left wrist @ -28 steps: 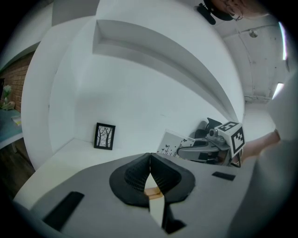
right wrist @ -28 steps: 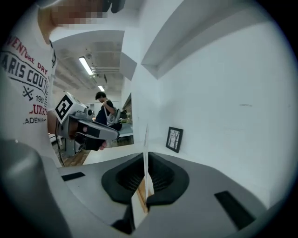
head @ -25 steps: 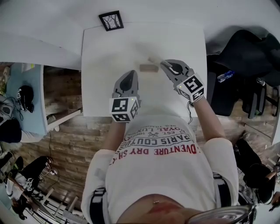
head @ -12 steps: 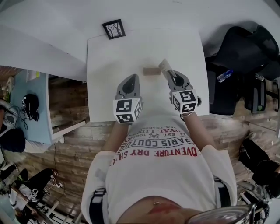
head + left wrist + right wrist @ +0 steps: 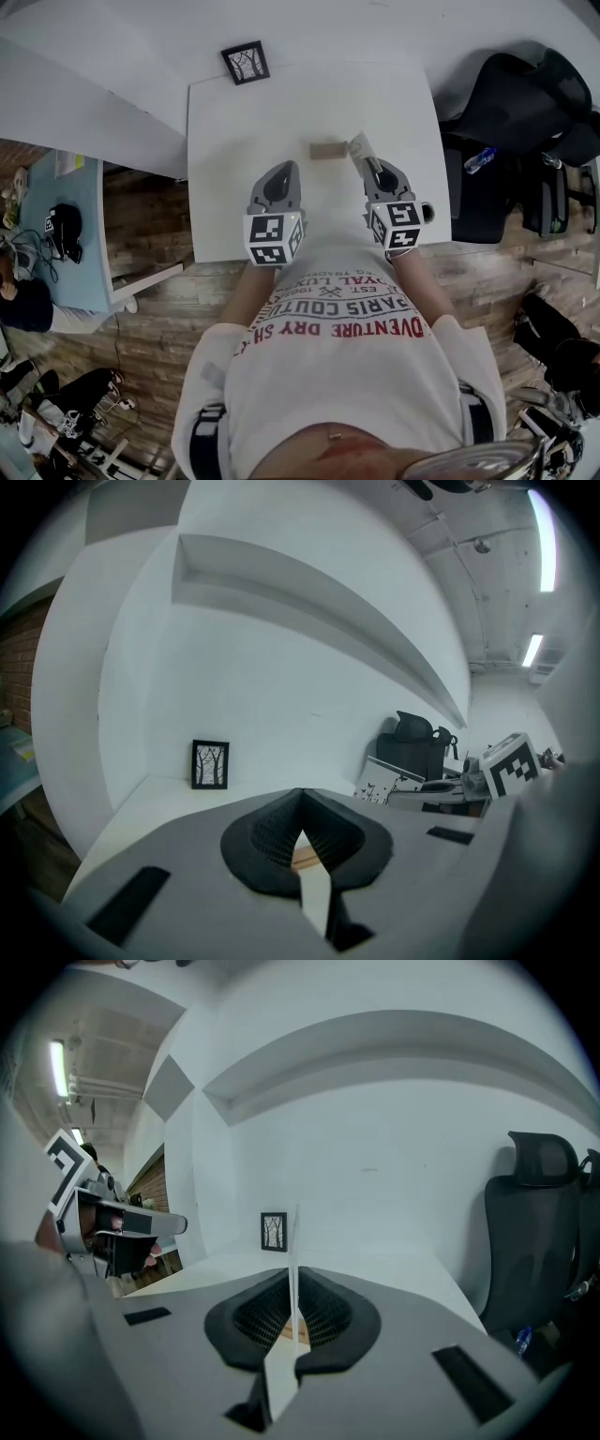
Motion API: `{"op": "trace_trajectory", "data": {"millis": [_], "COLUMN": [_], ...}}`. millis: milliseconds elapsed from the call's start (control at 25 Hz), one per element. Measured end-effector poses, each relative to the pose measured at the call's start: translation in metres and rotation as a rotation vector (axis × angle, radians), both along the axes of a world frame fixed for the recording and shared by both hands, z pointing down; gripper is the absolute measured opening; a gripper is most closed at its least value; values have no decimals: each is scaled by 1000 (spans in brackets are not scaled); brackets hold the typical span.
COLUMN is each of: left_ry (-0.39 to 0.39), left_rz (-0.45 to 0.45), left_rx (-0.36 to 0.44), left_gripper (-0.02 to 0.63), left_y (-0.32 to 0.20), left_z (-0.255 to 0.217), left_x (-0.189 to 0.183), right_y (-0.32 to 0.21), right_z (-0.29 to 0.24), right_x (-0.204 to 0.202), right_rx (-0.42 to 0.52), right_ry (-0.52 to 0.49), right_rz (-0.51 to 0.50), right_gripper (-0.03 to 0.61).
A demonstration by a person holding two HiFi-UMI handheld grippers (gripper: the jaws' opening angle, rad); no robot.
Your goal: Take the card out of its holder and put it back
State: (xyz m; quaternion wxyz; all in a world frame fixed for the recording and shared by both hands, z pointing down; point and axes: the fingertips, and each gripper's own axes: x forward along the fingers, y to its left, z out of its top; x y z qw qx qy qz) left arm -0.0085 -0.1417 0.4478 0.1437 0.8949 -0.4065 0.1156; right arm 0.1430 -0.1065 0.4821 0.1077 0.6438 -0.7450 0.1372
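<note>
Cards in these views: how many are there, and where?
1. The thin white card is clamped in the right gripper, beside and clear of the small wooden holder on the white table. No other card shows.

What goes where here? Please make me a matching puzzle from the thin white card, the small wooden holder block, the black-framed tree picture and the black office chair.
Things:
1. thin white card
2. small wooden holder block
3. black-framed tree picture
4. black office chair

Places:
A. at the far left corner of the white table
B. pinched in the shut jaws of the right gripper
C. beside the table, on the person's right
D. lying on the table, just left of the card

Pairs: 1-B, 2-D, 3-A, 4-C
</note>
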Motion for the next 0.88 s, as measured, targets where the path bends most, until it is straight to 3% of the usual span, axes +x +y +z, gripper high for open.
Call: {"op": "trace_trajectory", "data": {"millis": [240, 440, 880], "left_ry": [-7, 36, 35], "left_rz": [23, 12, -10], "left_rx": [14, 4, -9], "left_gripper": [25, 25, 25], "left_y": [0, 0, 1], "left_z": [-6, -8, -4], "left_x": [-2, -1, 4], "right_y": [-1, 0, 2], "right_z": [-10, -12, -6], "right_x": [-5, -8, 2], "right_rx": [35, 35, 16], "right_ry": [22, 28, 5], "right_rz": [-21, -38, -47], "right_gripper": [35, 35, 35]}}
